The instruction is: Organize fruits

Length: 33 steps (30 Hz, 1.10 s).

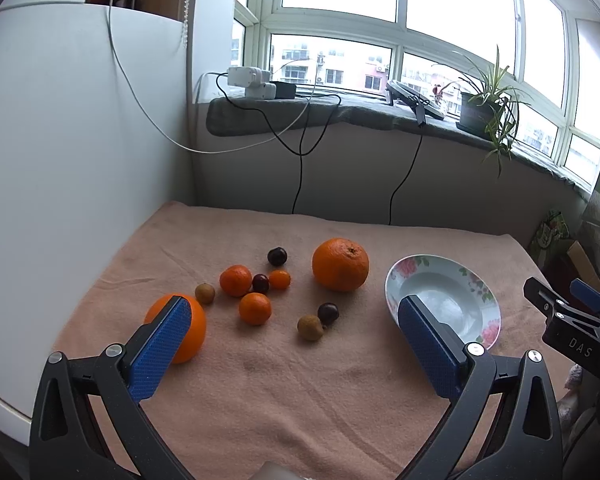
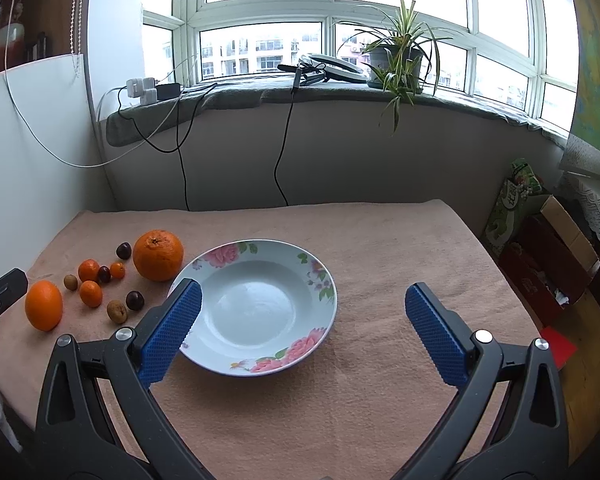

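Blue-padded fingers of the left gripper (image 1: 294,344) spread wide and empty over a peach cloth (image 1: 300,400); a windowsill with a potted plant (image 1: 488,108) lies beyond. Its left pad overlaps a smooth orange (image 1: 192,320), with the small fruits (image 1: 256,292) ahead between the fingers.

Right gripper (image 2: 300,332) likewise gapes, holding nothing; the floral plate (image 2: 320,280) sits between its fingers, with the fruit cluster (image 2: 100,284) off to its left.
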### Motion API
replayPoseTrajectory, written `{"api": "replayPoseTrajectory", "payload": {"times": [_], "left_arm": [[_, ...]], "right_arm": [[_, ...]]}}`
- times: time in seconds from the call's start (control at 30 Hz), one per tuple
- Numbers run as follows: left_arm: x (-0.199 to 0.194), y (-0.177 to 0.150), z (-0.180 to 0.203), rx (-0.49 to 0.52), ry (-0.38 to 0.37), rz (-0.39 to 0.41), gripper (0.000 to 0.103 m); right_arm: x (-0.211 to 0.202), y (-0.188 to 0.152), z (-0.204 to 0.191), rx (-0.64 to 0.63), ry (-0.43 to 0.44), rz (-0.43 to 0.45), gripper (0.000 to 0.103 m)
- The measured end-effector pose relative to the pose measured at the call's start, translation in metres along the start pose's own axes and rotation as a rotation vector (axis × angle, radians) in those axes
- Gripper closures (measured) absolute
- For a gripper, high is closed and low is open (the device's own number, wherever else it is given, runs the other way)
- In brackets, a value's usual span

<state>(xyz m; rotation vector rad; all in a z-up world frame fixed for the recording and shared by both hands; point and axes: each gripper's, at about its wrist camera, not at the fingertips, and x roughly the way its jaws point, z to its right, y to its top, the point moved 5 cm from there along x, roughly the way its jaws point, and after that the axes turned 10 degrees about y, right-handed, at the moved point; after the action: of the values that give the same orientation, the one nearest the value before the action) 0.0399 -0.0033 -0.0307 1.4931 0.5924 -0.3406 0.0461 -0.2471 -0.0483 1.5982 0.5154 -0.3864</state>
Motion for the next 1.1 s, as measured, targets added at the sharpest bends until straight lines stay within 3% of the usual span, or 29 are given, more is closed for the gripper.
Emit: {"api": "replayPoseTrajectory", "payload": {"times": [0.4,0.73,0.97,1.1], "left_arm": [[0.020,-0.001,0.005,-0.002,-0.012,-0.044,0.000],[0.043,-0.001,0.010,0.004,-0.064,-0.084,0.001],[0.067,-0.001,0.018,-0.021,-0.153,-0.142,0.023],[0.084,-0.002,0.024,-0.039,-0.188,-0.170,0.025]], "right_arm": [[0.021,0.003,-0.004,-0.021,0.054,-0.029,0.000],[0.052,0.013,-0.026,-0.039,0.233,-0.087,0.000],[0.086,0.029,-0.038,-0.038,0.358,-0.164,0.000],[0.107,0.037,-0.049,-0.031,0.445,-0.225,0.000]]}}
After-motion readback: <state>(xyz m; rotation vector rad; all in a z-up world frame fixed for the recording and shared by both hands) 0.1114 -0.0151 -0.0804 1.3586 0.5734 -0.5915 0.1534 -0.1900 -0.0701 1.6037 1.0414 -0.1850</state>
